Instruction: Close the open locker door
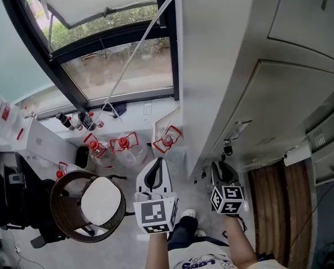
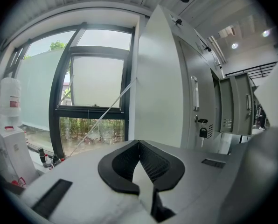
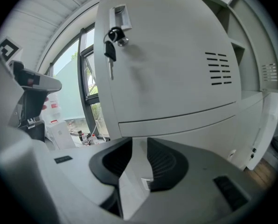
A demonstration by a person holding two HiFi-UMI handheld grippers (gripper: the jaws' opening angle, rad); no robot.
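Grey locker door (image 3: 167,64), seemingly ajar, near the right tool (image 3: 139,143), jaws parted, empty; left tool (image 2: 139,143) closed, empty.

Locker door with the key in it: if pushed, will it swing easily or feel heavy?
The locker door looks like thin sheet metal with vent slots, so it is probably light and should swing at a gentle push. Its flat panel may flex slightly. The key hangs loose from the lock and will likely jangle when the door moves.
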